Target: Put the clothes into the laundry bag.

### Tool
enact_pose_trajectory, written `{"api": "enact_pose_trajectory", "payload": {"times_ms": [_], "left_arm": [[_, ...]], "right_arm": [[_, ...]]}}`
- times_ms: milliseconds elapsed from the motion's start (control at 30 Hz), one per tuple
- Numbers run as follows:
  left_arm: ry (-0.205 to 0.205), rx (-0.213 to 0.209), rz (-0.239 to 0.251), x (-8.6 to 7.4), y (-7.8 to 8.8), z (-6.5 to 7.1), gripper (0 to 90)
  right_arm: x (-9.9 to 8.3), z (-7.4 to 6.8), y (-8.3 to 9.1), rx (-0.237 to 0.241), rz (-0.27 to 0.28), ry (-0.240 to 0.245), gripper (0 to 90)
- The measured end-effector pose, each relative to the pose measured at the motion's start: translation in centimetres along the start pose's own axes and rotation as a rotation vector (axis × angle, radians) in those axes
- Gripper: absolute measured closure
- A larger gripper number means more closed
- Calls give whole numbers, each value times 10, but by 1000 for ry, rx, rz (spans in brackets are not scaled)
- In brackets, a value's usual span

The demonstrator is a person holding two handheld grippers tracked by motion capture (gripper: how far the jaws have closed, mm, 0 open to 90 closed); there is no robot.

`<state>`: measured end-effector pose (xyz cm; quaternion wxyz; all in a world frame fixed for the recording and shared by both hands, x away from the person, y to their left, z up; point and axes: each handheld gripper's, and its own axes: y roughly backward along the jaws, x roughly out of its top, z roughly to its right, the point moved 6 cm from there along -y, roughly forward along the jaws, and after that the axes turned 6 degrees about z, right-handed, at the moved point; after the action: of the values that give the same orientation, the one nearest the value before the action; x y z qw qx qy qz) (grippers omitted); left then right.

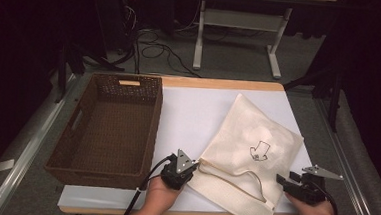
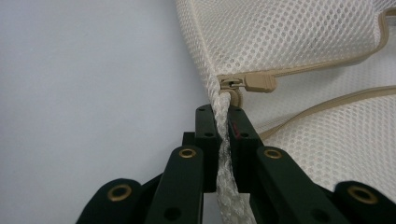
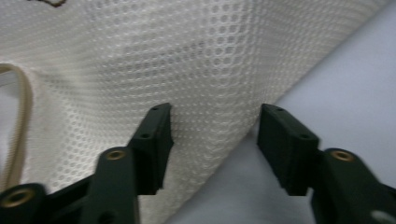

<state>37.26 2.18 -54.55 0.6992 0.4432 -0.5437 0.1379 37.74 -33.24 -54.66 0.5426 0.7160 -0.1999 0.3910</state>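
A cream mesh bag (image 1: 249, 136) with a small black drawing lies on the white sheet, right of centre. My left gripper (image 1: 195, 168) is at the bag's near left corner. In the left gripper view it (image 2: 223, 116) is shut on the bunched mesh corner (image 2: 224, 154), just below the tan zipper pull (image 2: 247, 82). My right gripper (image 1: 283, 182) is at the bag's near right edge. In the right gripper view its jaws (image 3: 212, 140) stand open, with the mesh edge (image 3: 210, 93) lying between them and the pads apart from it.
A brown wicker basket (image 1: 101, 174) with nothing in it stands on the left of the table. The white sheet (image 1: 188, 112) covers the table's middle. Behind the table are a desk frame (image 1: 199, 38) and cables on the floor.
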Motion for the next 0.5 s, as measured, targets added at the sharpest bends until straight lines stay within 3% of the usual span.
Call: {"api": "enact_pose_trajectory", "payload": {"times_ms": [33, 67, 133, 167, 300, 500], "left_arm": [[3, 1, -3, -1, 0, 0, 848], [2, 2, -9, -3, 1, 0, 847], [7, 2, -22, -8, 3, 0, 847], [10, 1, -28, -10, 5, 0, 846], [32, -24, -35, -19, 14, 11, 842], [16, -61, -34, -25, 25, 33, 830]], "right_arm": [[1, -3, -2, 22, -1, 1, 606], [0, -6, -3, 48, -9, 23, 663], [2, -11, -7, 55, -13, 95, 779], [5, -12, -9, 63, -8, 100, 827], [20, -16, -20, 65, 14, 138, 880], [44, -12, -40, 67, 47, 150, 886]]}}
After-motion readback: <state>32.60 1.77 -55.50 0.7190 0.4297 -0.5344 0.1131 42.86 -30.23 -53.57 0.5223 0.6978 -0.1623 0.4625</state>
